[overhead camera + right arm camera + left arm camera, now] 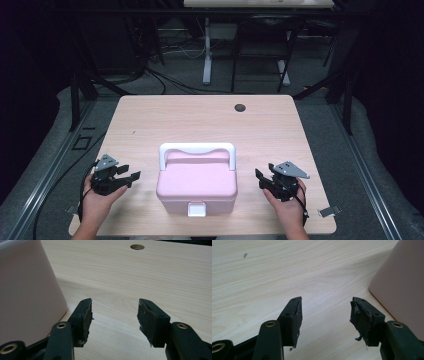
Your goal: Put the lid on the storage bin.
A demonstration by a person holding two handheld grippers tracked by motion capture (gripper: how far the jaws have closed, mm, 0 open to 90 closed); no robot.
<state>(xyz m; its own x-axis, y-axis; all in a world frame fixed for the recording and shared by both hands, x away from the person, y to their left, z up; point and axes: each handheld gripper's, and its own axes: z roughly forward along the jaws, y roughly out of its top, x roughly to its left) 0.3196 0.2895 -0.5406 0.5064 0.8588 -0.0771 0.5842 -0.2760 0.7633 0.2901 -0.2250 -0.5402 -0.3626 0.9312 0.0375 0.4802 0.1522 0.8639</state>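
Left gripper point(131, 175) and right gripper point(260, 176) sit low by the near table point(200, 115) edge, jaws wide apart, nothing between them. Between the two: pink lidded storage box point(196, 186), white front latch point(197, 209), white carry handle point(197, 148) folded back. Likely rigid, light, smooth plastic, slippery; best grabbed at the handle or latch. Cable hole point(240, 107) far beyond.

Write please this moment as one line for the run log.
left gripper: open, nothing held, left of pink box | right gripper: open, nothing held, right of box | box: closed, on table
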